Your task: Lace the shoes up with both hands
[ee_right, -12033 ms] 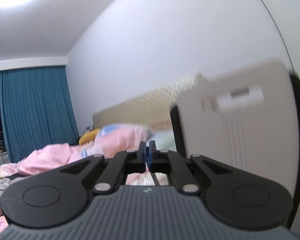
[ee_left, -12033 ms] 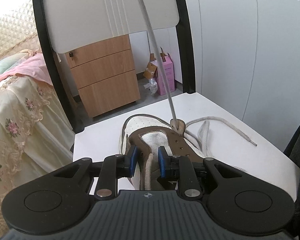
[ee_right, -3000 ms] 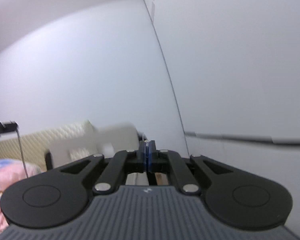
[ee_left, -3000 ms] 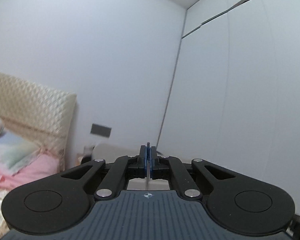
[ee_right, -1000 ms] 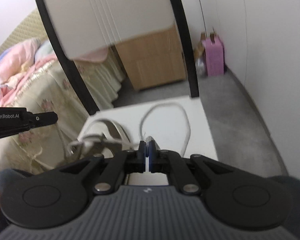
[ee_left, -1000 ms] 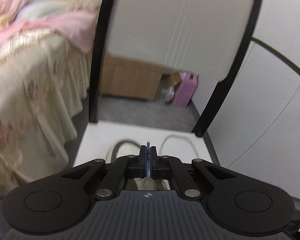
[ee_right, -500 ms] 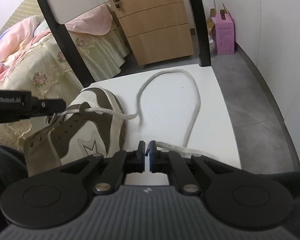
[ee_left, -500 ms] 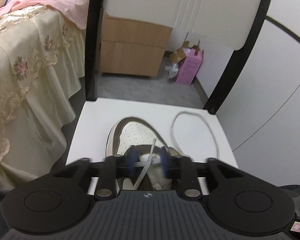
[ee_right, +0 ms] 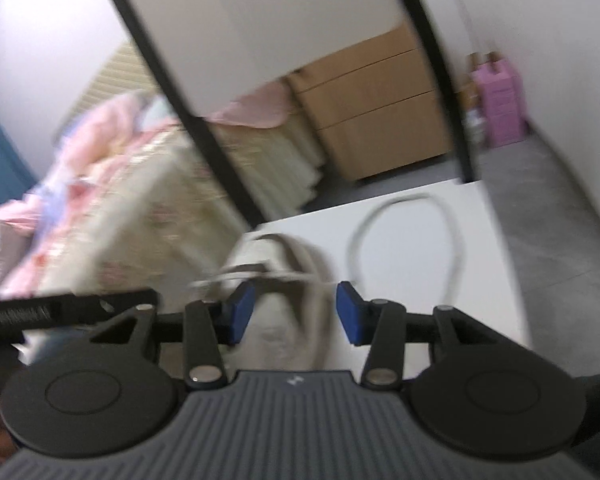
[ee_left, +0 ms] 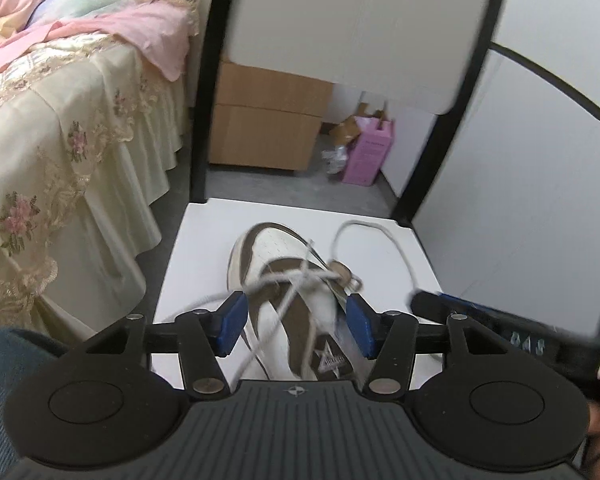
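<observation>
Above the shoe, both grippers' jaws are opening, gripping nothing.

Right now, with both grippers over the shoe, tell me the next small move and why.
Probably bring the left gripper down onto the loose lace that crosses the shoe and pinch it. Both grippers' jaws are opening with nothing pinched; that strand hangs slack between the left pads, while the other end loops idle on the white seat.
</observation>
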`<state>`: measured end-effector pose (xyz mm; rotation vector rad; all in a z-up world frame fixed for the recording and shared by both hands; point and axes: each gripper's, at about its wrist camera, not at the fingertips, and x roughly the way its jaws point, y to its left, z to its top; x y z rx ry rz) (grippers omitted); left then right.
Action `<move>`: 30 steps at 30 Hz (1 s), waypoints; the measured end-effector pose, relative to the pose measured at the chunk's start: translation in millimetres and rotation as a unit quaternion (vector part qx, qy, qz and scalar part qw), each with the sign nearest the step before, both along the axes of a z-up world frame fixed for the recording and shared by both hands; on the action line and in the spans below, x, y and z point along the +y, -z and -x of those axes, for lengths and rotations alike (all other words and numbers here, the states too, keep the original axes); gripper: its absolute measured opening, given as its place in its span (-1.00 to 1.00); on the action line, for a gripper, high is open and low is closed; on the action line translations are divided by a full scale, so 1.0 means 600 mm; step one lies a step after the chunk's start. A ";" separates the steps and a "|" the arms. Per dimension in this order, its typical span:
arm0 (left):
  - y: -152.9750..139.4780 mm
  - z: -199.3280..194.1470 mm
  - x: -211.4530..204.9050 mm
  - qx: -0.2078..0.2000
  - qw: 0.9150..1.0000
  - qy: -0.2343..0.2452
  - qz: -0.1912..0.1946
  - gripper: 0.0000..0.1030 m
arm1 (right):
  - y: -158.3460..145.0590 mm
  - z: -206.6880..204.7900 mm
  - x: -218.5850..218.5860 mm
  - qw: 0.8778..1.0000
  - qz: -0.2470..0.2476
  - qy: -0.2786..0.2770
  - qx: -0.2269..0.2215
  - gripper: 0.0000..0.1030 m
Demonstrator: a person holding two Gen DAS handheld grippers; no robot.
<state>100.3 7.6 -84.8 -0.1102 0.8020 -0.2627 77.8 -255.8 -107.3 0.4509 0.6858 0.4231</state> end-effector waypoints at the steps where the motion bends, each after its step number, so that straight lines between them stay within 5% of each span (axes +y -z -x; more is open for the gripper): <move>1: 0.004 0.007 -0.002 0.001 1.000 0.003 -0.005 0.11 | -0.002 0.003 0.005 1.000 -0.005 -0.009 0.001 -0.08; 6: 0.035 0.016 -0.010 0.002 1.000 0.012 -0.025 -0.10 | -0.002 0.010 0.031 0.999 0.018 -0.036 0.017 -0.28; 11: 0.068 0.004 -0.014 0.009 0.999 0.021 -0.024 -0.62 | 0.009 0.016 0.065 0.997 0.062 -0.045 0.021 -0.67; 14: 0.074 -0.001 -0.013 0.006 1.000 0.025 -0.012 -0.68 | 0.007 0.029 0.075 0.995 0.084 -0.044 0.007 -0.75; 24: 0.078 0.000 -0.014 -0.002 0.999 0.038 -0.001 -0.71 | 0.004 0.041 0.056 0.998 0.049 -0.028 0.025 -0.73; 27: 0.081 0.000 -0.005 -0.005 0.999 0.033 0.014 -0.71 | -0.020 0.037 0.040 0.999 0.032 -0.021 -0.005 -0.66; 30: 0.082 -0.001 -0.004 -0.017 0.999 0.030 0.014 -0.69 | -0.044 0.009 0.054 0.994 0.095 -0.036 -0.031 -0.61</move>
